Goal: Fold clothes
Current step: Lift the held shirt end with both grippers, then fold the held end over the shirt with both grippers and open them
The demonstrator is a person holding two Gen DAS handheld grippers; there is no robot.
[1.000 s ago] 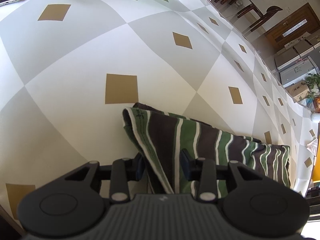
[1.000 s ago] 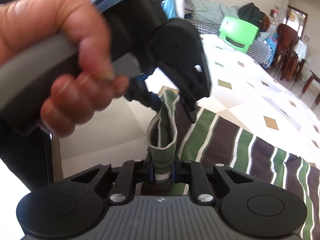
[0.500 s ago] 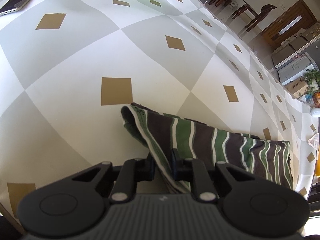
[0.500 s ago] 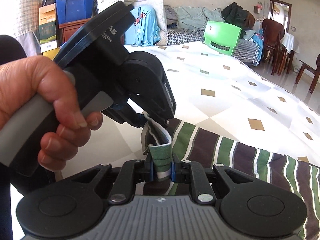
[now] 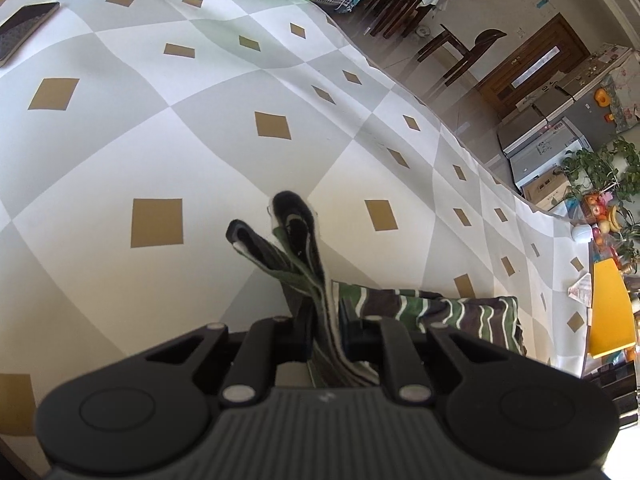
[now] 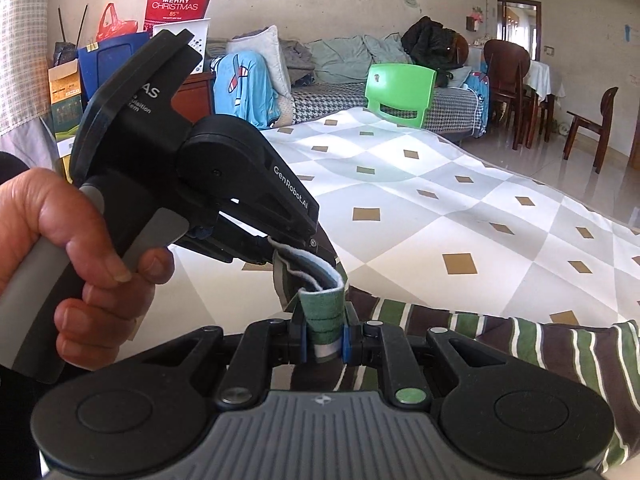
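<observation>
both wrist views share garment point(image 5: 440, 312).

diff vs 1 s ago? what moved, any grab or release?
The left tongs closed on the striped garment from open and lifted its edge off the checked cloth; it now stands bunched upright. No release. The right tongs stay clamped on the same edge; the rest still lies flat.

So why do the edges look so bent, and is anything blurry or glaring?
Left wrist view: fisheye bends the checked tablecloth; dark corners; striped garment sharp. Right wrist view: sunlit glare on the tiled floor; hand and left gripper are sharp.
</observation>
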